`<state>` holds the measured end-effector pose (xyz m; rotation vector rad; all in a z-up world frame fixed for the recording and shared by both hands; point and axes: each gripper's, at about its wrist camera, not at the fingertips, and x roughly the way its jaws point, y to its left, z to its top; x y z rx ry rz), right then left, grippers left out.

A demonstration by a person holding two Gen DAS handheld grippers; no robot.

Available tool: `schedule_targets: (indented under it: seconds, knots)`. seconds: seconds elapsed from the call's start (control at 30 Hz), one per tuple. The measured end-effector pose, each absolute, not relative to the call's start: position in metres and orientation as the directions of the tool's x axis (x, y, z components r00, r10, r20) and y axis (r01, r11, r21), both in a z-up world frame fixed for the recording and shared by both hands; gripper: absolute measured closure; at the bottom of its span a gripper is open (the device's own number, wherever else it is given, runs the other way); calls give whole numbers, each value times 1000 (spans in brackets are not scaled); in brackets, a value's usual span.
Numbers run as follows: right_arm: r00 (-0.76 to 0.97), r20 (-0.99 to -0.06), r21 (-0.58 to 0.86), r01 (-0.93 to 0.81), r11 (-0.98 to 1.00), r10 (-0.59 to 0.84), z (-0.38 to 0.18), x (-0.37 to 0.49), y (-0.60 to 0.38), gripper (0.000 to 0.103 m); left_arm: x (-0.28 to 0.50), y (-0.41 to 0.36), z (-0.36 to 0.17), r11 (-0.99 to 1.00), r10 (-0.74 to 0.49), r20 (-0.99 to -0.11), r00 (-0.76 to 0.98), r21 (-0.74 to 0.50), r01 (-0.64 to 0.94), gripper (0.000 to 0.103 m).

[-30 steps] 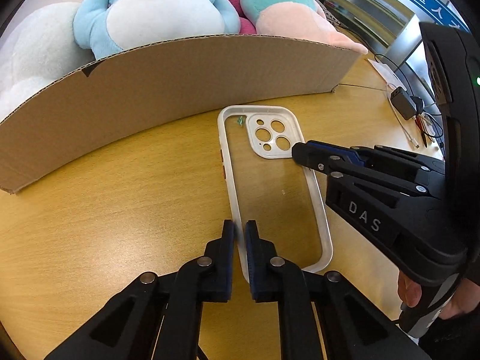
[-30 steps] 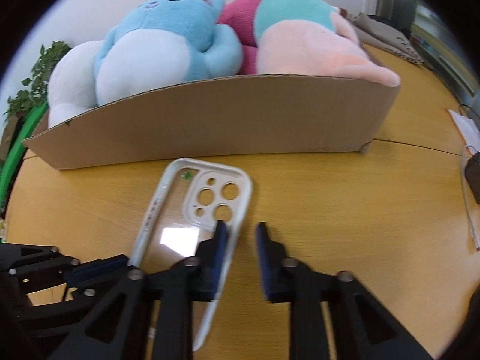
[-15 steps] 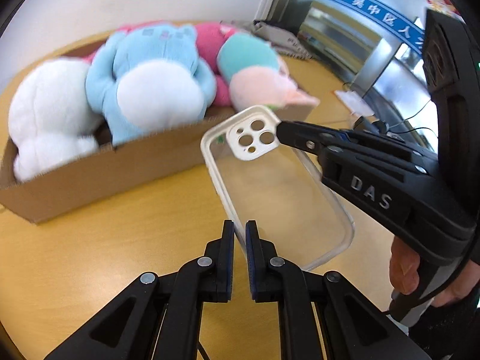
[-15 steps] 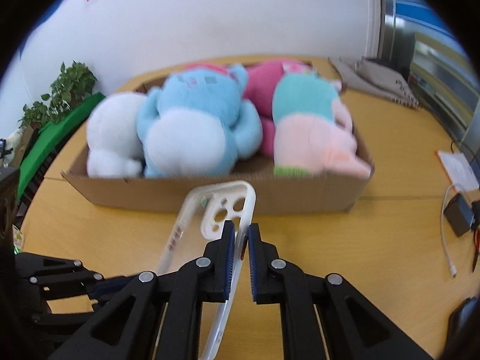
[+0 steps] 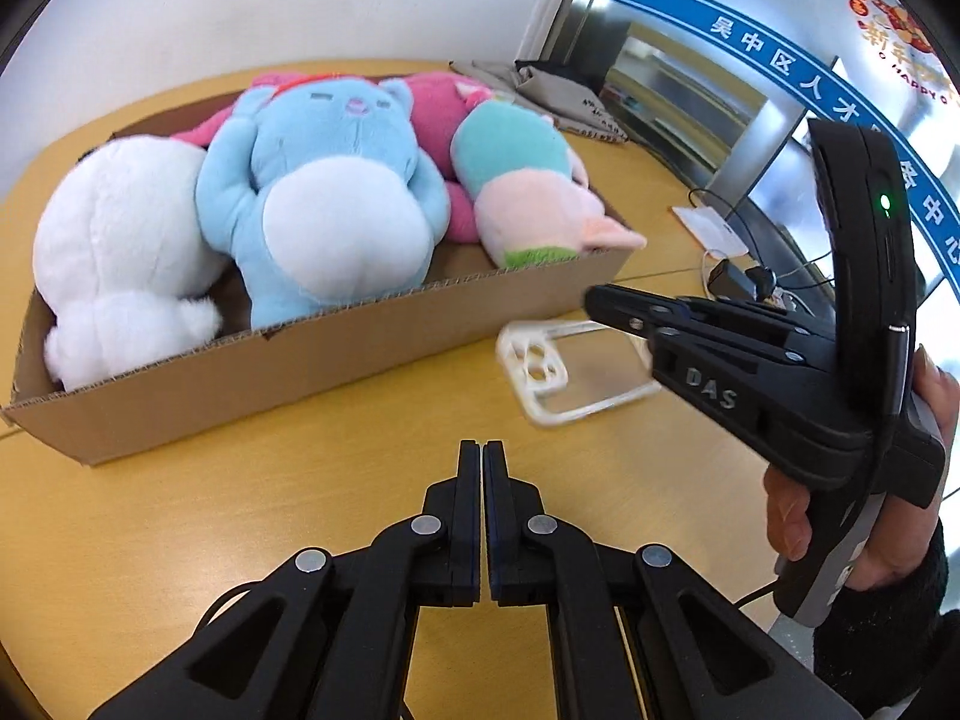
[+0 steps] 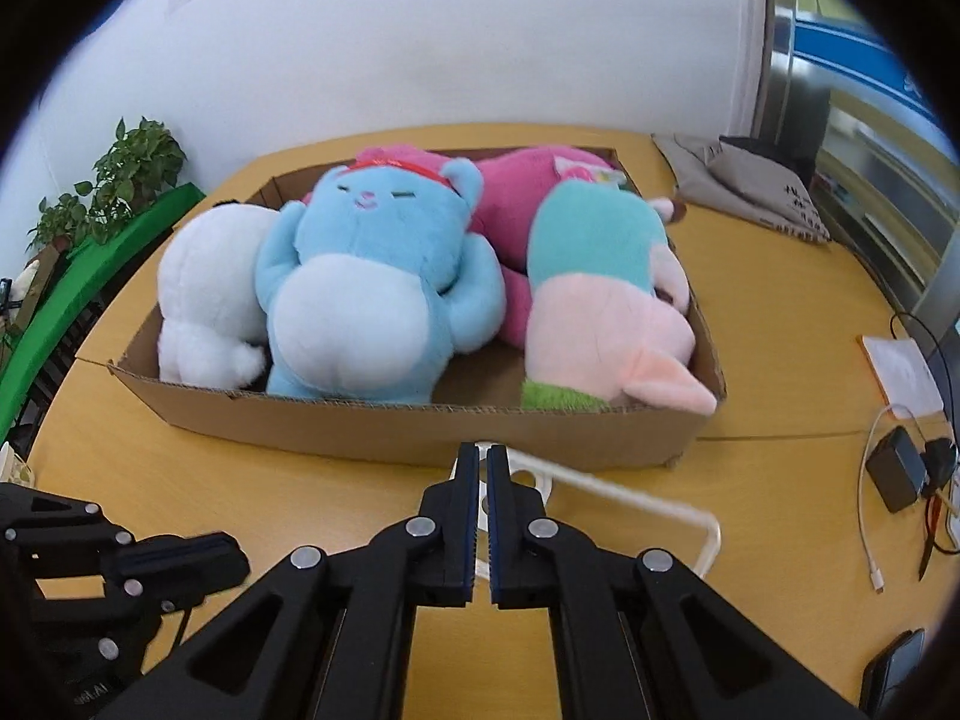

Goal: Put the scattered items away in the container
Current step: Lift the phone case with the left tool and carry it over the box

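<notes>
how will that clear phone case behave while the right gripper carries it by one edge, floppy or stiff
The phone case is a thin open shell with a clear back, so it is probably light and may flex somewhat. The right gripper pinches only its rim near the camera cutout, so the free end could sag or swing. Its smooth plastic may slip between the fingers.

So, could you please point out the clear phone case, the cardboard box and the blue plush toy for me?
clear phone case (image 5: 591, 369), left wrist view, on its transparent back panel.
cardboard box (image 6: 384, 429), right wrist view, on its near wall.
blue plush toy (image 6: 354, 324), right wrist view, on its pale belly.
</notes>
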<state>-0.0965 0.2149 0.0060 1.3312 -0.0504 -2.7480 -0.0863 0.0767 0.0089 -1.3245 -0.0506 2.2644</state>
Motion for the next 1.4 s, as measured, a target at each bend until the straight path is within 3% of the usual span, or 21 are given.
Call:
schedule_targets:
  seconds: [0.1,0.17,0.2,0.3,0.33,0.37,0.4,0.5,0.53,0.57,0.67,0.7,0.83,1.03,1.4]
  knots:
    - [-611,-788,86,12,-996,-75,-3,-91,238,100,-96,79,-3,-863,455,-815,-358,-305,-402,102]
    - [-605,-794,87,-26,-996,-54,-7,-89,255,91,-102,81,-12,-861,457,-825,-332,-316,-399,98]
    - [-601,-798,86,-42,-995,-44,-9,-87,263,80,-105,83,-17,-858,459,-829,-319,-321,-402,95]
    - [-574,-819,70,-98,-993,-1,-17,-80,289,52,-116,91,-30,-847,481,-832,-279,-358,-393,56]
    - [-566,-824,62,-117,-991,16,-22,-79,297,48,-119,94,-33,-836,505,-822,-262,-390,-387,37]
    - [-556,-831,50,-131,-990,31,-28,-80,306,48,-123,99,-37,-824,527,-813,-247,-419,-381,30]
    - [-542,-839,36,-136,-990,44,-35,-83,312,48,-126,105,-39,-816,540,-809,-234,-435,-380,29]
    - [-505,-861,24,-143,-989,52,-56,-94,332,48,-134,126,-47,-811,534,-822,-200,-431,-394,31]
    - [-490,-871,39,-141,-989,36,-64,-99,338,48,-137,134,-51,-820,514,-836,-191,-413,-395,42]
    - [-482,-876,44,-140,-989,30,-69,-101,340,47,-139,140,-56,-831,491,-852,-182,-395,-392,59]
    - [-499,-866,35,-96,-995,17,-69,-101,336,67,-141,148,-65,-837,482,-863,-155,-401,-372,88]
    - [-501,-866,51,-74,-996,-7,-69,-100,333,85,-140,150,-65,-842,473,-866,-160,-391,-370,88]
    - [-504,-863,35,-57,-998,-1,-69,-93,327,97,-136,145,-61,-871,424,-880,-213,-332,-363,92]
    - [-541,-841,49,-42,-998,-19,-54,-78,318,99,-121,127,-29,-863,445,-841,-309,-309,-400,92]
    - [-714,-698,30,40,-999,-50,33,-80,274,99,-117,72,51,-879,458,-737,-497,-294,-375,92]
